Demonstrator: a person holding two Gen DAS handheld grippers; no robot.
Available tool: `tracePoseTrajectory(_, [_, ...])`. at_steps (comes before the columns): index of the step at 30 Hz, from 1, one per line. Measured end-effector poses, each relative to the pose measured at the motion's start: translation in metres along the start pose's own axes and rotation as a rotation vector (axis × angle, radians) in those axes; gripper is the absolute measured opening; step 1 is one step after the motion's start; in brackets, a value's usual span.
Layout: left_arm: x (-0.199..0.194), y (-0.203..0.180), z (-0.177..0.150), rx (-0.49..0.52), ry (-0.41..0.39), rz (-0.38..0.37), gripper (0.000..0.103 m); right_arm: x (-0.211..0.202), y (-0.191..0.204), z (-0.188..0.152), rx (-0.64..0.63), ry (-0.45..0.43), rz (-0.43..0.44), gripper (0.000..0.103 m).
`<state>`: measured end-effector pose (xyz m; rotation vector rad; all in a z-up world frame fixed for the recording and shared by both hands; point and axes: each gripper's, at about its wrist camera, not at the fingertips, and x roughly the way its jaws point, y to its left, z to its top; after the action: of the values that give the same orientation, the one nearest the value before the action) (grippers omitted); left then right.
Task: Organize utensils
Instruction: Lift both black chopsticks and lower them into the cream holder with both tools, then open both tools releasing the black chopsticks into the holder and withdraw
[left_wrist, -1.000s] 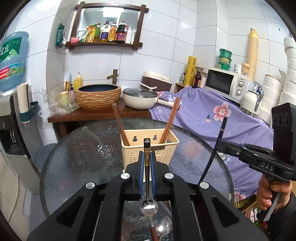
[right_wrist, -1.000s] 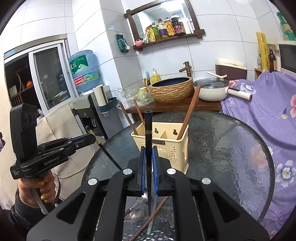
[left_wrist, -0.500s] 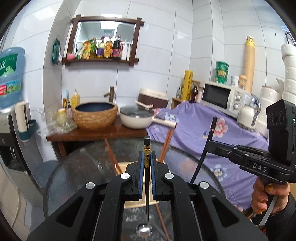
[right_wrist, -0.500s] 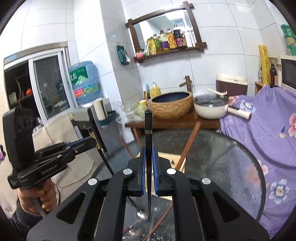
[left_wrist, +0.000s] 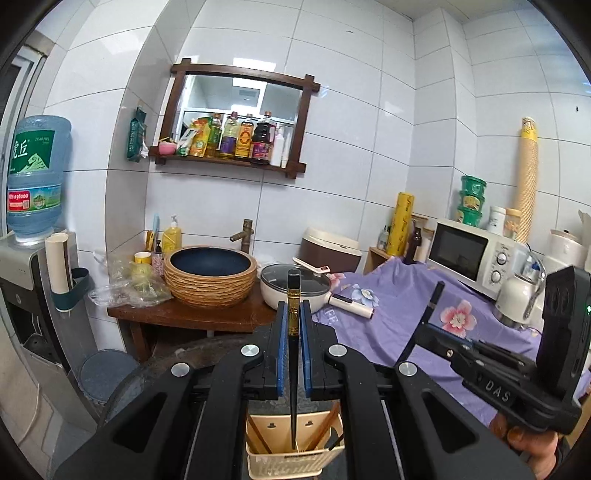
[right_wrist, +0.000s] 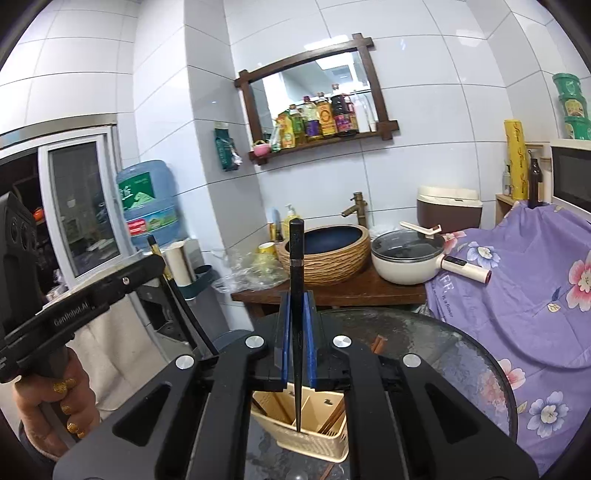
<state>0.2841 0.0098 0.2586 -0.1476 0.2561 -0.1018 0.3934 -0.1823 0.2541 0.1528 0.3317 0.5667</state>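
My left gripper (left_wrist: 293, 314) is shut on a spoon (left_wrist: 293, 295) with a black and gold handle, held upright. Its thin stem hangs down over the cream utensil basket (left_wrist: 273, 461) at the bottom edge; the spoon's bowl is hidden. My right gripper (right_wrist: 297, 306) is shut on a slim black utensil (right_wrist: 295, 243), also upright, its pointed lower end just above the basket (right_wrist: 317, 443). Brown chopsticks (right_wrist: 334, 417) lean inside the basket. Each view shows the other gripper beside it, raised, in a person's hand.
The basket stands on a round glass table (right_wrist: 461, 350). Behind it a wooden shelf (left_wrist: 192, 314) carries a woven basin (left_wrist: 210, 275) and a white pot (left_wrist: 295, 291). A purple flowered cloth (right_wrist: 517, 288) and a microwave (left_wrist: 469, 254) are on the right, a water dispenser (left_wrist: 29, 258) on the left.
Both grippers have risen with their utensils still held. The tabletop and the loose spoons have dropped out of view, and the basket now sits at the bottom edge.
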Motion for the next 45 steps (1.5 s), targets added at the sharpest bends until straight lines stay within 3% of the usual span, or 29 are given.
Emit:
tracePoseTrajectory(8, [0.038, 0.016, -0.042, -0.049, 0.016, 0.057, 0.006, 0.033, -0.006, -0.035, -0.009, -0.007, -0.084, 0.008])
tracePoseTrajectory(17, [0.060, 0.024, -0.092, -0.055, 0.109, 0.060, 0.006, 0.066, -0.017, -0.083, 0.018, 0.075, -0.101, 0.008])
tracePoseTrajectory(29, [0.075, 0.037, -0.126, -0.064, 0.200, 0.061, 0.007, 0.078, -0.024, -0.111, 0.025, 0.119, -0.111, 0.008])
tracePoseTrajectory(33, [0.072, 0.038, -0.132, -0.059, 0.194, 0.068, 0.008, 0.076, -0.027, -0.114, 0.030, 0.114, -0.122, 0.009])
tracePoseTrajectory(35, [0.069, 0.037, -0.133, -0.053, 0.189, 0.065, 0.014, 0.074, -0.025, -0.117, 0.022, 0.116, -0.127, 0.019])
tracePoseTrajectory(38, [0.058, 0.033, -0.137, -0.035, 0.168, 0.060, 0.036, 0.065, -0.023, -0.125, 0.011, 0.103, -0.132, 0.036])
tracePoseTrajectory(40, [0.046, 0.032, -0.143, -0.024, 0.148, 0.065, 0.058, 0.056, -0.022, -0.133, 0.011, 0.104, -0.143, 0.036])
tracePoseTrajectory(45, [0.029, 0.031, -0.164, 0.025, 0.165, 0.078, 0.074, 0.046, -0.028, -0.162, 0.043, 0.203, -0.122, 0.036])
